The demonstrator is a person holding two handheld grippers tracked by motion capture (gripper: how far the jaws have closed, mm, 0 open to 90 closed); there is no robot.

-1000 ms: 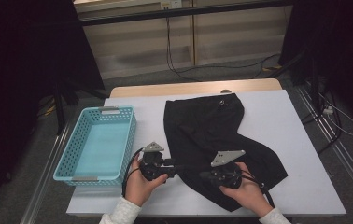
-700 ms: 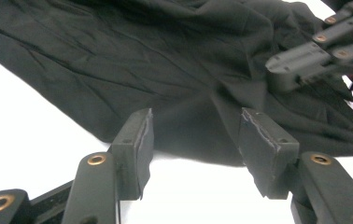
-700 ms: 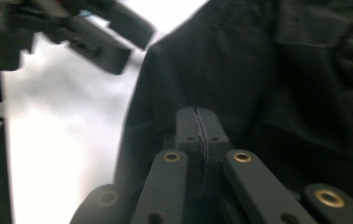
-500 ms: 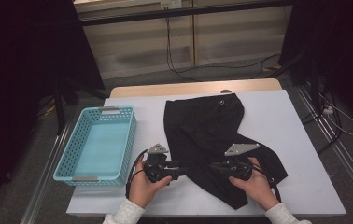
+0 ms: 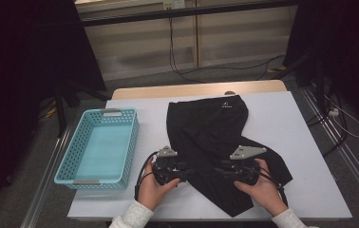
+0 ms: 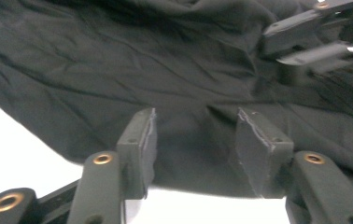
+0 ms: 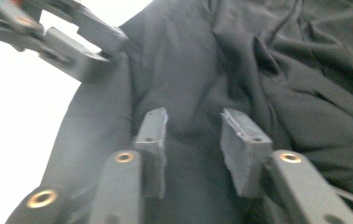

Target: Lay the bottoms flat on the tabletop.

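A black garment (image 5: pixel 211 137) lies spread on the white table (image 5: pixel 301 123), its small white logo at the far end. My two grippers face each other over its near edge. The left gripper (image 5: pixel 187 172) is open, its pads (image 6: pixel 143 147) low over the hem, with cloth beneath the gap (image 6: pixel 198 149). The right gripper (image 5: pixel 219 170) is also open; its jaws have just been opening. Wrinkled cloth lies between its pads (image 7: pixel 243 144), which do not press on it (image 7: pixel 195 140). Each gripper view shows the other gripper farther off (image 6: pixel 305 42) (image 7: pixel 62 42).
A light blue perforated basket (image 5: pixel 68 164) with nothing in it stands on the table's left side. Bare white tabletop runs to the right of the garment. A wooden strip (image 5: pixel 196 89) edges the far side, with cables on the floor beyond.
The right hand and its gripper have edged slightly to the right over the garment. The left hand has stayed where it was.
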